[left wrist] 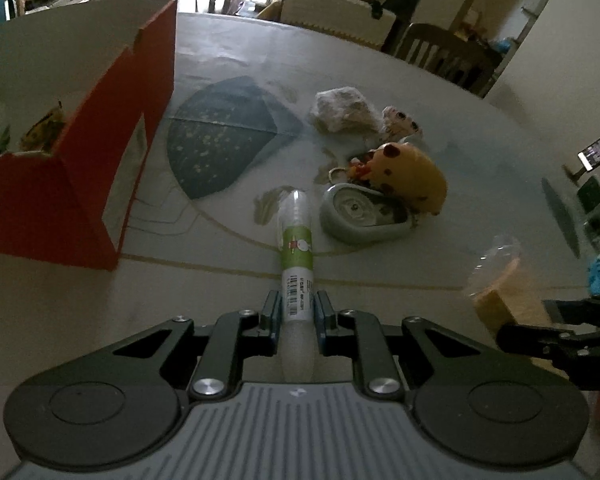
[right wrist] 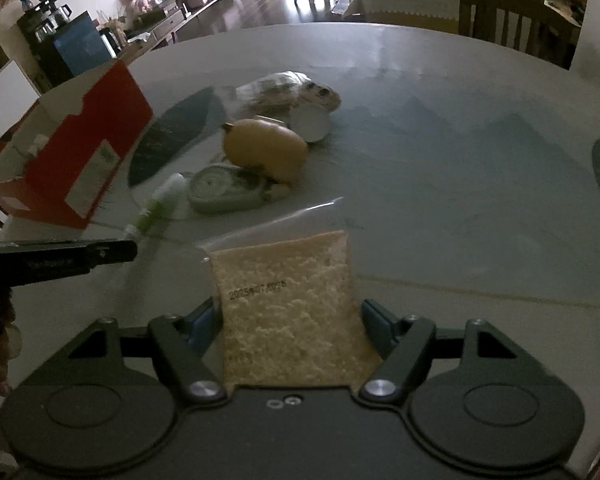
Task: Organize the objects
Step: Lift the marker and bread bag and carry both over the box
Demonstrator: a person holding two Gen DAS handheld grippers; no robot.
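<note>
My left gripper (left wrist: 296, 312) is clamped on a clear tube (left wrist: 297, 248) with a green label, the pads pinching it near its lower half so the capped end points forward over the table (left wrist: 400, 80). I hold it lengthwise along the fingers because that should let it slide into the red box (left wrist: 80, 184) nose first; the box stands open to my left, with something yellowish already inside (too dim to name).

My right gripper (right wrist: 292, 316) is closed on a flat clear packet of pale crumbs (right wrist: 288, 312), gripped by its side edges so the bag stays upright and the printed date faces the camera. Pinching the edges rather than the middle probably keeps the contents from being crushed.

Left on the table, well apart from the box, is a loose cluster: a grey tape measure (left wrist: 364, 212) touching a yellow spotted toy (left wrist: 412, 176), with a pale stone (left wrist: 346, 110) behind them. Both tools are loaded, so I judge the box is the next stop, tube first since it is nearer.
</note>
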